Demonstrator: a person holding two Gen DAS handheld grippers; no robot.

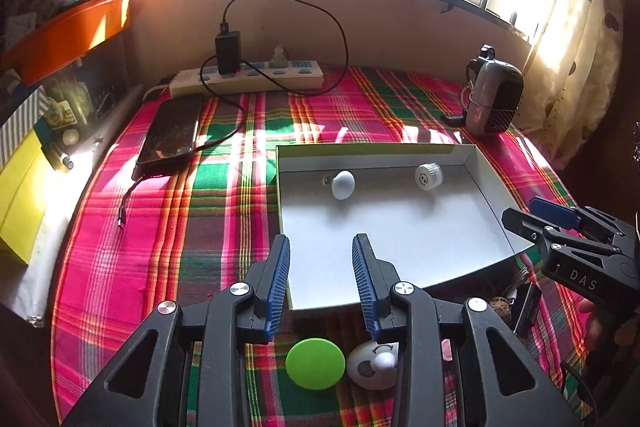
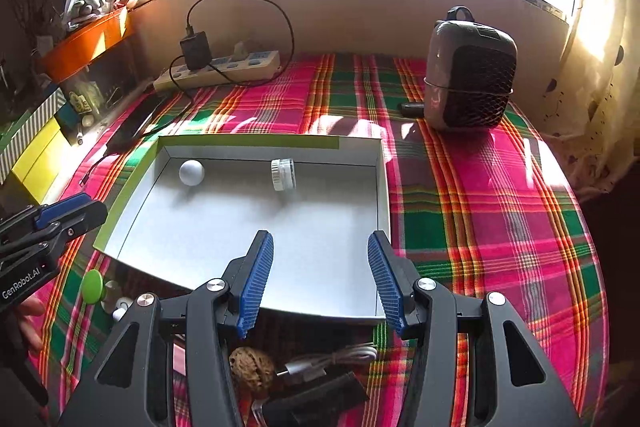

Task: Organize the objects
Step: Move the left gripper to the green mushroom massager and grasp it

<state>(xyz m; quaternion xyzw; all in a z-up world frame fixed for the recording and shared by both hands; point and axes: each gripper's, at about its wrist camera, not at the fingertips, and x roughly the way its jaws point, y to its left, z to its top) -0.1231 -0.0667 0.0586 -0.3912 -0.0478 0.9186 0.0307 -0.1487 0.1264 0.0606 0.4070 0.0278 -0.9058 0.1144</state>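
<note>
Box (image 1: pixel 496 211) lies beneath both tilted, empty, parted fingers (image 2: pixel 256 279).

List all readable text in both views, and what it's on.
"DAS": body of the right hand-held gripper, seen in the left wrist view.
"GenRobot.AI": body of the left hand-held gripper, seen in the right wrist view.
Markings on the white cap in the box and on the power strip: too small to read.
</note>
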